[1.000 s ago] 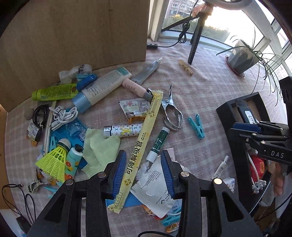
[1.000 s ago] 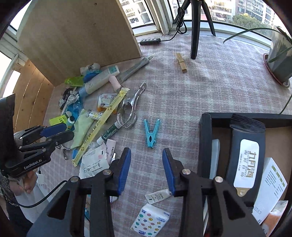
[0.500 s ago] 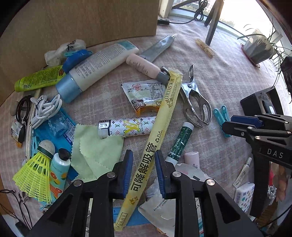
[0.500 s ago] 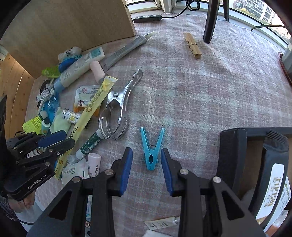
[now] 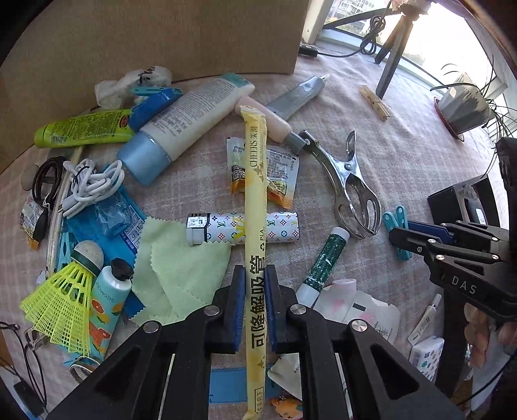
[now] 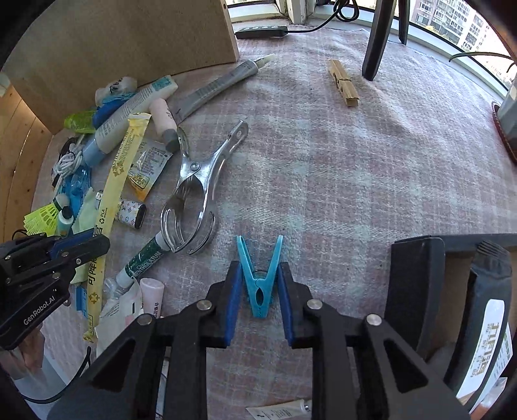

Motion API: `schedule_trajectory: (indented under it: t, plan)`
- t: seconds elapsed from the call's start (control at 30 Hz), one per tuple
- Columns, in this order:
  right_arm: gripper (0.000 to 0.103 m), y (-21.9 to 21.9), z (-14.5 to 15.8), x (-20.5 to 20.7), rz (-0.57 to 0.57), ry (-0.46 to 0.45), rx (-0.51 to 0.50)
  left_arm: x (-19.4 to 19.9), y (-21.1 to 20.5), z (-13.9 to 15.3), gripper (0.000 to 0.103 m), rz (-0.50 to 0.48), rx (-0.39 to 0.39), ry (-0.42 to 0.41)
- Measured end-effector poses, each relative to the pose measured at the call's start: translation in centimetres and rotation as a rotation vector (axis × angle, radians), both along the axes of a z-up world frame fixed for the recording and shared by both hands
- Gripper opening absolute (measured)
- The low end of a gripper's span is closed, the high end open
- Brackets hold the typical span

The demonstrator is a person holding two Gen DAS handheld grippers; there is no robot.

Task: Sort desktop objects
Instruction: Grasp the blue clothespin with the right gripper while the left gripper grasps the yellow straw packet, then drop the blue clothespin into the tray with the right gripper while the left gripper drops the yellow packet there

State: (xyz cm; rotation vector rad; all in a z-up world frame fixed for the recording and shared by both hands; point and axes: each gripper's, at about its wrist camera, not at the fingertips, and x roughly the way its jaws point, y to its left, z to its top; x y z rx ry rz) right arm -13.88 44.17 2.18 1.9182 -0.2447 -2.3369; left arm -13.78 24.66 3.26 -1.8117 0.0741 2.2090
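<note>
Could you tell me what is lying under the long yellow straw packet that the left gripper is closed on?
The yellow straw packet crosses over a patterned lighter and a creamer sachet. Its far end overlaps a pink tube. The strips directly beneath it are hidden.

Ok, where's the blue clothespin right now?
In the right wrist view, the blue clothespin lies on the cloth between the right tool's open fingers, just right of the metal clamp.

Pink-grey checked tablecloth, tan wooden backboard, black tripod leg, black power strip, potted spider plant by window.
</note>
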Motion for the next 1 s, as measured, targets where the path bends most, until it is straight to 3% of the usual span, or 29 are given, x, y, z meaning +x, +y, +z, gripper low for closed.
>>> schedule_trajectory:
  t: [0.17,0.43,0.6,1.0]
  plan:
    - [0.022,0.8,1.8,1.2,-0.005,0.034,-0.051,0.1,-0.8,1.8,0.011,0.006,0.010,0.029]
    - [0.022,3.6,7.4,4.1,-0.013,0.134,-0.126,0.4,0.0,6.8,0.011,-0.020,0.078,0.088]
    - [0.022,7.1,9.4,6.5,-0.070,0.181,-0.133,1.3,3.8,8.2,0.011,-0.080,0.149,0.080]
    - [0.022,19.9,12.3,15.5,-0.321,0.225,-0.084,5.1,17.7,10.7,0.011,-0.273,0.292,0.052]
